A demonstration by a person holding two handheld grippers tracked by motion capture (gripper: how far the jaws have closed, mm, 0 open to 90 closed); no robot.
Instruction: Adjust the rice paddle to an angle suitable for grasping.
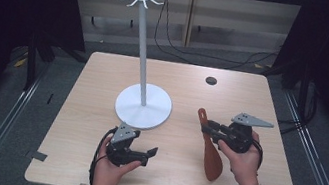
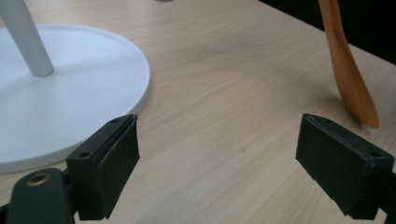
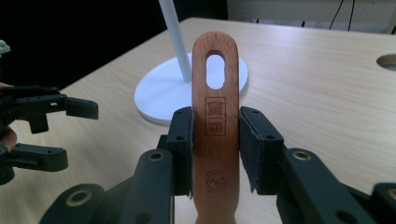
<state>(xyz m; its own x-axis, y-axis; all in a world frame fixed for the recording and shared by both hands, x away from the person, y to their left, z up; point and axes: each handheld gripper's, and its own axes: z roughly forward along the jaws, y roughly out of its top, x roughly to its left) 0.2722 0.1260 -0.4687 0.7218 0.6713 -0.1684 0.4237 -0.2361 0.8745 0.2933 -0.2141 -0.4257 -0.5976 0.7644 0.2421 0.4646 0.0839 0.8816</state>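
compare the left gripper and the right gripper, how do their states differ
The left gripper has its jaws spread wide with nothing between them; the right gripper is shut on the wooden spatula, pads pressing its handle just below the hanging slot. In the high view the left gripper sits near the white stand's round base; the right gripper sits farther right. Both are black, hand-held, with grey three-cornered plates.

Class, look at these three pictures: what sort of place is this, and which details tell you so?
Probably a lab or test workspace, not a kitchen. A bare wooden table stands on grey carpet between dark curtains, cables trail across the floor behind it, and tape marks sit at the table's edges.
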